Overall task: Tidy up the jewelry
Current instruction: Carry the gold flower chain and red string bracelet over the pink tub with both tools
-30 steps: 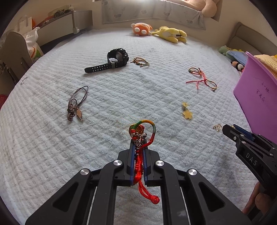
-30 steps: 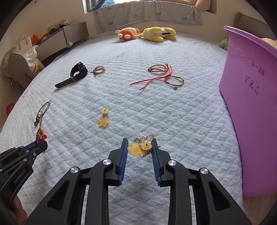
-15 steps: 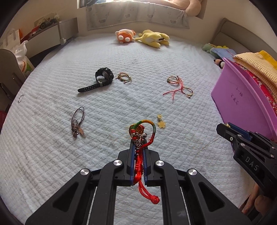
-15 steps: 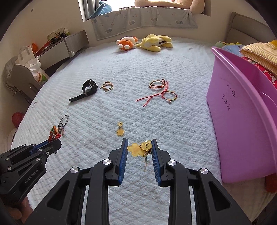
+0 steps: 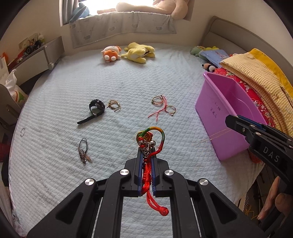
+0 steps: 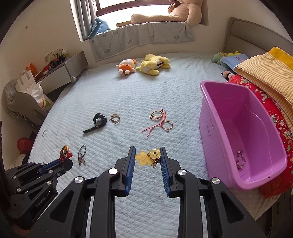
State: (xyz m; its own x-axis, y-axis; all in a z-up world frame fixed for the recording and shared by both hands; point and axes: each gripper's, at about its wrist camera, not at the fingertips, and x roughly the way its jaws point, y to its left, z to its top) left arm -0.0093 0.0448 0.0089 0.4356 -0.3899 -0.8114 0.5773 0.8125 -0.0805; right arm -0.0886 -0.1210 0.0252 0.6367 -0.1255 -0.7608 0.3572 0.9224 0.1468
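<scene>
**Two pieces clamped, both grippers above the bed**

Two items are off the quilt. My left gripper is clamped tight on a red braided cord charm: its multicolour loop and small bells stick out past the fingertips, and the knotted red tail hangs below the jaws. My right gripper pinches a yellow bear charm on a thin gold chain, jaws partly apart with the charm bridging them. In the left wrist view a fine gold thread trails from the right gripper's tip.

Purple bin sits to the right on the bed, near the right gripper, against a stack of folded blankets. One beaded bracelet lies inside it on the bottom.

Remaining on the blue quilt: black watch with a small beaded bracelet just beside it; two thin bangles with red string mid-bed, closer to the bin; a dark cord loop with pendant near the left side, close to the left gripper. A small ring sits at the far left edge.

At the far end, an orange plush and a yellow plush touch each other. A large tan plush is on the window ledge. Part of my hand shows under the right gripper.
</scene>
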